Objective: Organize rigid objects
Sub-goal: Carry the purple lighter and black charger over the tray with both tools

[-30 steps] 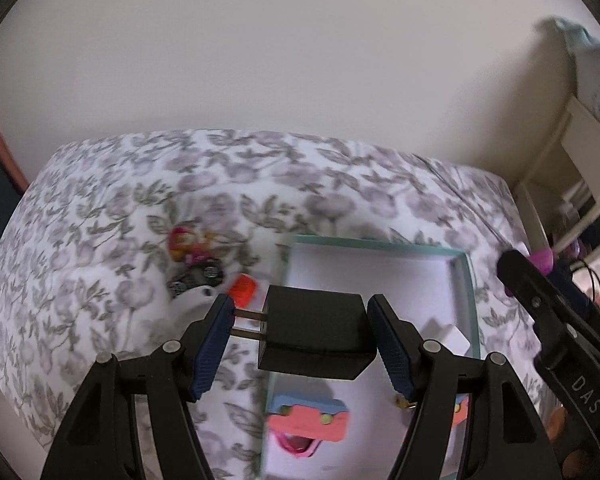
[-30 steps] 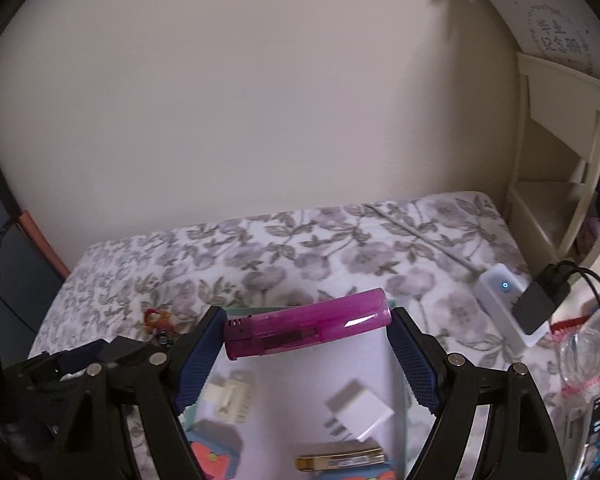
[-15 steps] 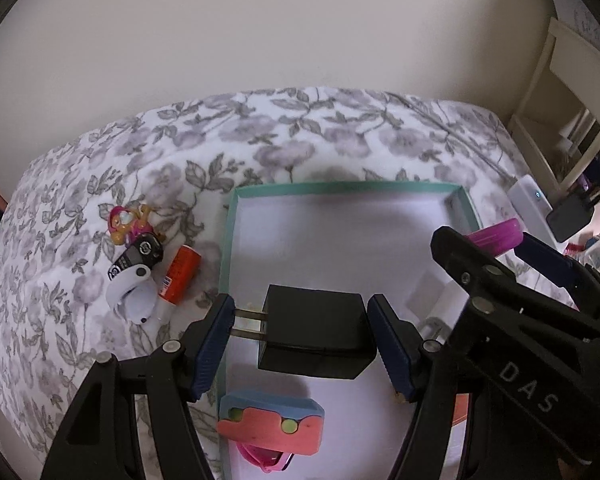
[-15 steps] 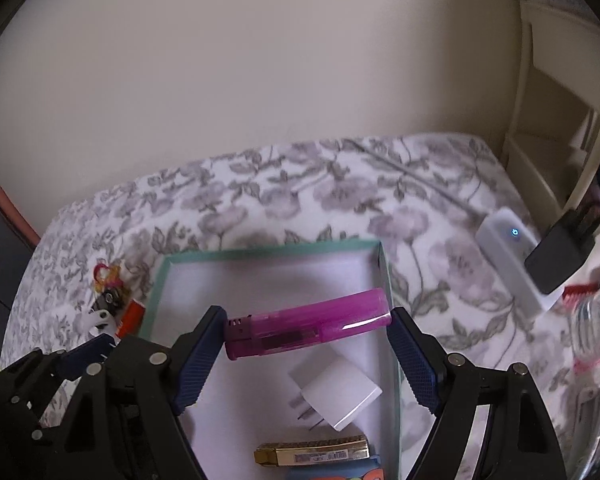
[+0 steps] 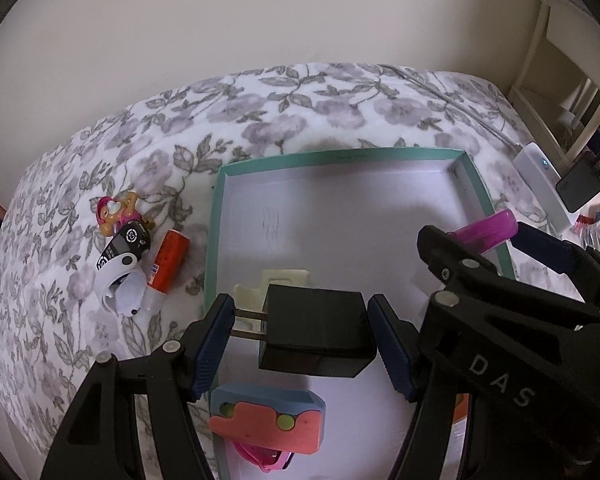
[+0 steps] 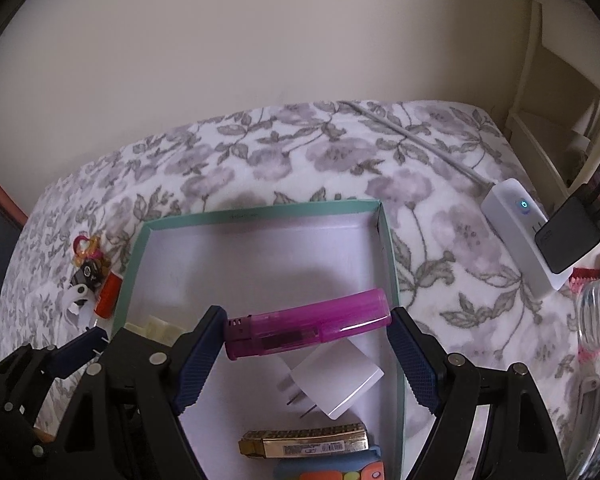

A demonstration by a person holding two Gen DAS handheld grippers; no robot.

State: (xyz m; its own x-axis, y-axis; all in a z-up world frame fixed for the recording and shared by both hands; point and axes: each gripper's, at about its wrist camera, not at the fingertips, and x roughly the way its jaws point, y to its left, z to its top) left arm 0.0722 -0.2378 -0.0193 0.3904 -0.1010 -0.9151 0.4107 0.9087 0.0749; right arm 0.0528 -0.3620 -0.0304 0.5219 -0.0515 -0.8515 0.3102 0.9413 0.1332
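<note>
Both tools have sunk toward the teal box (image 5: 482, 194) since the earlier frames, its white floor now filling the view beneath them. Left tool (image 5: 302, 330): clenched end-to-end on a black plug adapter (image 5: 316, 330), prongs against the left pad, hanging over the box's near left part above a pink-and-blue block (image 5: 268, 420); right tool (image 6: 308, 330): clenched on a translucent magenta lighter (image 6: 308, 328) above a white adapter (image 6: 336, 380) and gold harmonica (image 6: 304, 442). Step judged: placing; next, lower onto bare floor and let go, while keychain toys (image 5: 120, 216) and an orange tube (image 5: 168, 260) wait farther off on the floral bed (image 5: 260, 120).
</note>
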